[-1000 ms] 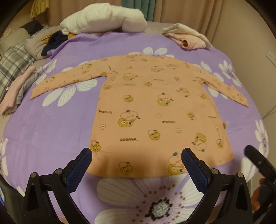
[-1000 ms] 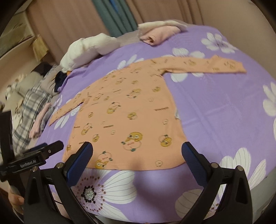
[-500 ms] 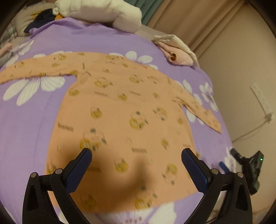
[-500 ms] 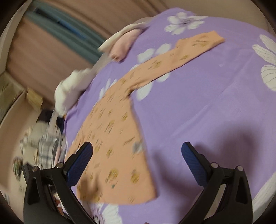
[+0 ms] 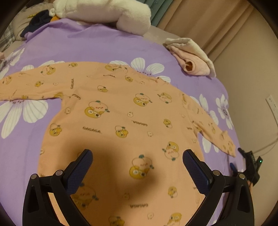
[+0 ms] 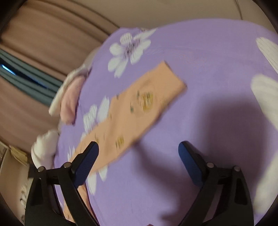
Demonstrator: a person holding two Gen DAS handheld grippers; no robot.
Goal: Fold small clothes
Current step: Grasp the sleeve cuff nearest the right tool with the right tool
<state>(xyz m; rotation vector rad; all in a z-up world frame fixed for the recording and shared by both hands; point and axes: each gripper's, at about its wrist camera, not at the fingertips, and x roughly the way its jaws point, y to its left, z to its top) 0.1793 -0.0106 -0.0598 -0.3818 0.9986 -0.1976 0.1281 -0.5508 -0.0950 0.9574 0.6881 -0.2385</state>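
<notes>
While shirt (image 5: 121, 111) lies flat | left jaws wide | right jaws wide over sleeve (image 6: 139, 111)

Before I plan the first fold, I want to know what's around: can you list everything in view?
shirt: one, orange with cartoon print, spread flat on the bedspread, sleeves out to both sides
bedspread: one, purple with white flowers, under the shirt
folded clothes: one small pile, pink and cream, far right corner of the bed
plush: one, white, at the far edge of the bed
dark clothes: one heap, navy, far left
curtains: beige with a teal strip, behind the bed
wall socket: one, white, on the right wall
left gripper: open, over the shirt's lower body
right gripper: open, over the bedspread beside the shirt's right sleeve
</notes>
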